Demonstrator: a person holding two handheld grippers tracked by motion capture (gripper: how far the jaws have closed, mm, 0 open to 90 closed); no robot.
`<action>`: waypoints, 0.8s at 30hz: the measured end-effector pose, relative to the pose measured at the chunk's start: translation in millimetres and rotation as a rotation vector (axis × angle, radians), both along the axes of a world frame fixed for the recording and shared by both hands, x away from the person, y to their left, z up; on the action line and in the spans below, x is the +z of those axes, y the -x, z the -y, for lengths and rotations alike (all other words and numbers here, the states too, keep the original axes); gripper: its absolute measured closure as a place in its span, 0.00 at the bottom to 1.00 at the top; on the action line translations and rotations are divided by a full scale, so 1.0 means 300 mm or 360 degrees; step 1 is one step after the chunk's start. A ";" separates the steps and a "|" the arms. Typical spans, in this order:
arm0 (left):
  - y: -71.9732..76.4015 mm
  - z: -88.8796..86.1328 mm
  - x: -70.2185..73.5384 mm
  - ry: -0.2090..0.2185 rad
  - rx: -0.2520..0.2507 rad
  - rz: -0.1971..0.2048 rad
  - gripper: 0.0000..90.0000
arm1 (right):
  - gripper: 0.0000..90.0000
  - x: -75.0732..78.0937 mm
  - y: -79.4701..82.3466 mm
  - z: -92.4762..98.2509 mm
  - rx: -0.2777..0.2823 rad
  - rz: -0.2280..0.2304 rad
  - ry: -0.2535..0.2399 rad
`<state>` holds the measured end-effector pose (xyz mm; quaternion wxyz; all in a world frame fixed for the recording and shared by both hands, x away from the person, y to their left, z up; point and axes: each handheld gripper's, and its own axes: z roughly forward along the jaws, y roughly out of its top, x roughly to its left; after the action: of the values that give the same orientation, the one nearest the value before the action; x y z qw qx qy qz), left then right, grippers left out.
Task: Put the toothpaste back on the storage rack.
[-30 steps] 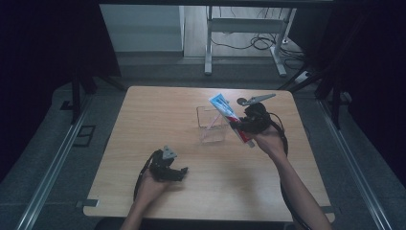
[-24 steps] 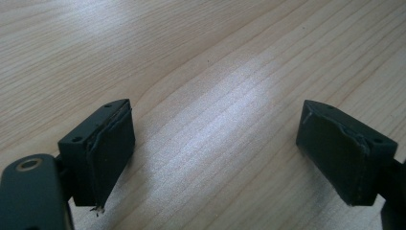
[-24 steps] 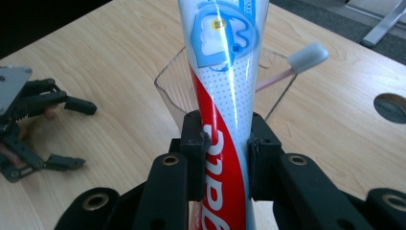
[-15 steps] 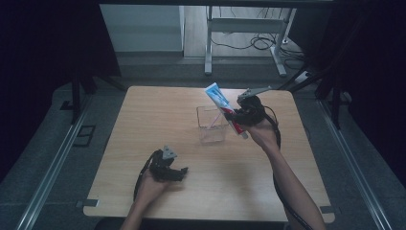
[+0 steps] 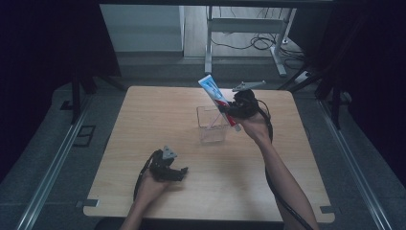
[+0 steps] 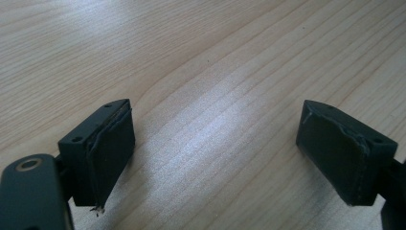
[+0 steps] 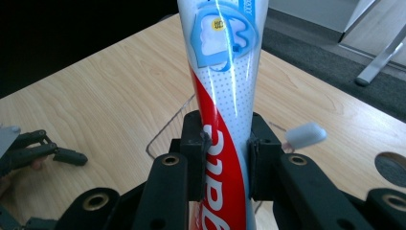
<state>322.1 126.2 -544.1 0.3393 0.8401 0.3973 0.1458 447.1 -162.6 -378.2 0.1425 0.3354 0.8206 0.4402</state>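
Two tongs in frame | left tongs (image 5: 180,171): jaws wide apart, nothing between, resting low on desk (image 5: 143,110) near front edge | clear container (image 5: 212,123): mid-desk, upright | toothpaste tube (image 5: 218,99): tilted above container, clamped mid-body | right tongs (image 5: 231,112): closed on tube, beside container's right rim.

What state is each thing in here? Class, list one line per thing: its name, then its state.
Toothpaste tube: clamped in the right gripper, tilted, held above the container.
Clear container: upright on the table, open-topped, looks empty.
Left gripper: jaws wide open, holding nothing, low over the table.
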 end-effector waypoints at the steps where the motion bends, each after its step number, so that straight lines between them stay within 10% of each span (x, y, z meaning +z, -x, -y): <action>1: 0.000 0.000 0.000 0.0000 0.0000 0.0000 0.15 | 0.81 -0.001 -0.005 -0.004 0.0003 0.0007 -0.0004; 24: 0.000 0.000 0.000 -0.0001 -0.0002 -0.0003 0.15 | 0.81 -0.063 -0.121 -0.121 -0.0006 0.0019 -0.0064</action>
<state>322.0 126.3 -544.1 0.3389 0.8406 0.3970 0.1448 483.4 -126.3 -397.1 0.1415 0.3371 0.8100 0.4585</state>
